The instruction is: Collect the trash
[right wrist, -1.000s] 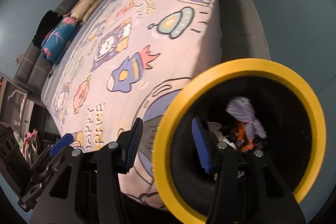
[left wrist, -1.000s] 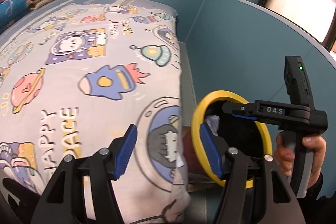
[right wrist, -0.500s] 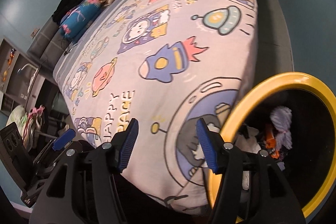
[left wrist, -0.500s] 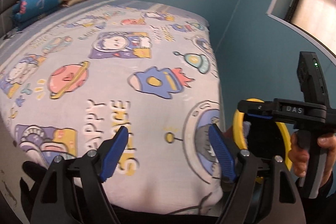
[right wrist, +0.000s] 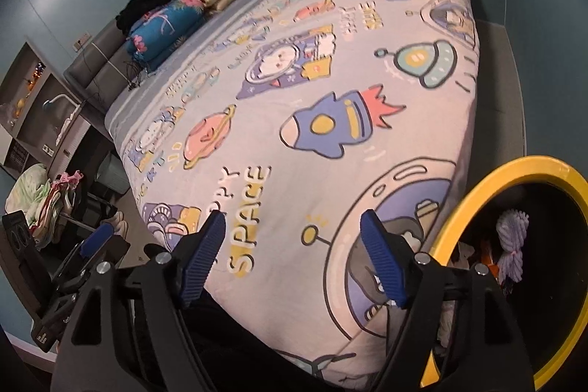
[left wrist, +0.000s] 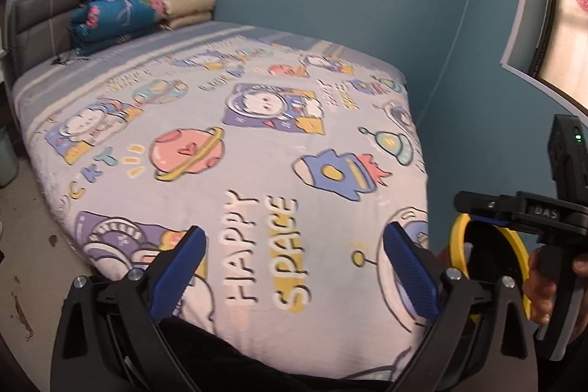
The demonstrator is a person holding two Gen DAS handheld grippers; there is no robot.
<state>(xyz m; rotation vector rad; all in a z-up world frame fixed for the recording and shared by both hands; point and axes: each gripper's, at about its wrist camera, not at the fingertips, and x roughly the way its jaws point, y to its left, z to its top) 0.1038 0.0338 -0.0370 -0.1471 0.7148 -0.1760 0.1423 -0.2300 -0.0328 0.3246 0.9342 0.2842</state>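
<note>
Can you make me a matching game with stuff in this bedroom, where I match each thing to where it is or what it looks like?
Things:
1. trash bin
2. folded blue quilt
3. left tongs
4. rocket picture

Clues:
A. wide open with nothing between the pads
B. stacked at the head of the bed
C. yellow rim, standing beside the bed's corner
D. printed on the bedsheet

Right pairs: 1-C, 2-B, 3-A, 4-D
</note>
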